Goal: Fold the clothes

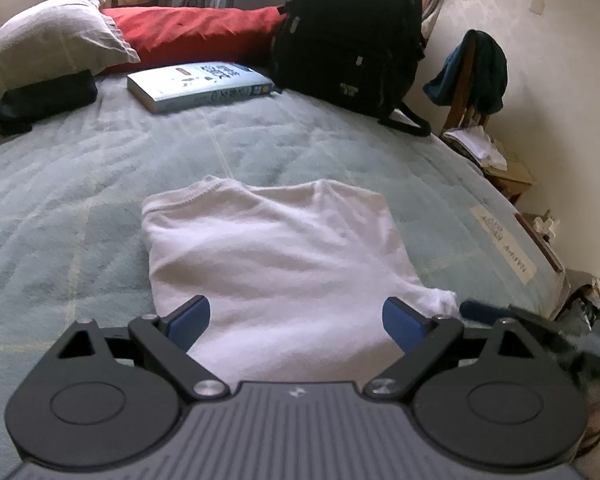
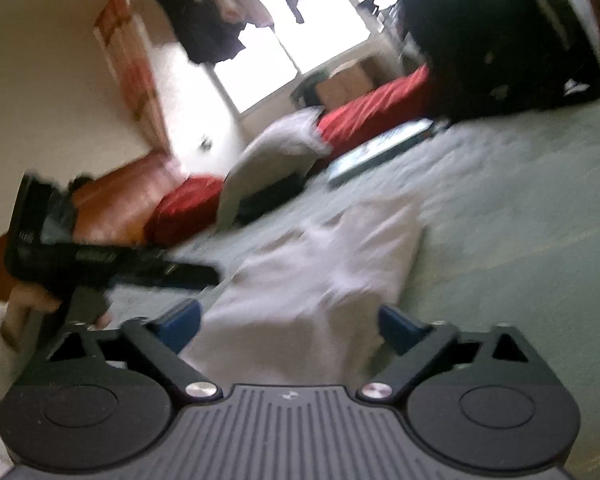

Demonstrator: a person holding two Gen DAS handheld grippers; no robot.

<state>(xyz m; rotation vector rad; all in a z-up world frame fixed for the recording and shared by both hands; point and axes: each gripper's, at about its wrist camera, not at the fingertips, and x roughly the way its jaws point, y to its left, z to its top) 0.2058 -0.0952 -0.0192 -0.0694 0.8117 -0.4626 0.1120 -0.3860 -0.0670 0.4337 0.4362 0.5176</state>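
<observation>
We see our right gripper [image 2: 290, 326] with its blue-padded fingers [image 2: 182, 322] spread wide, nothing between them. Just ahead of the fingers and running forward lies the white garment [image 2: 332, 276] on the pale green bedsheet [image 2: 520, 216]; the whole view is tilted and blurred. To the left of our tool the left gripper [image 2: 100, 260] reaches across toward the garment's left edge, a hand [image 2: 32, 300] gripping its handle below. Farther ahead sit a grey pillow [image 2: 276, 152], a red cushion [image 2: 376, 108] and a book [image 2: 380, 148]. Ahead and to the right stands a black backpack [image 2: 492, 40]; beyond is a bright window [image 2: 308, 40]
</observation>
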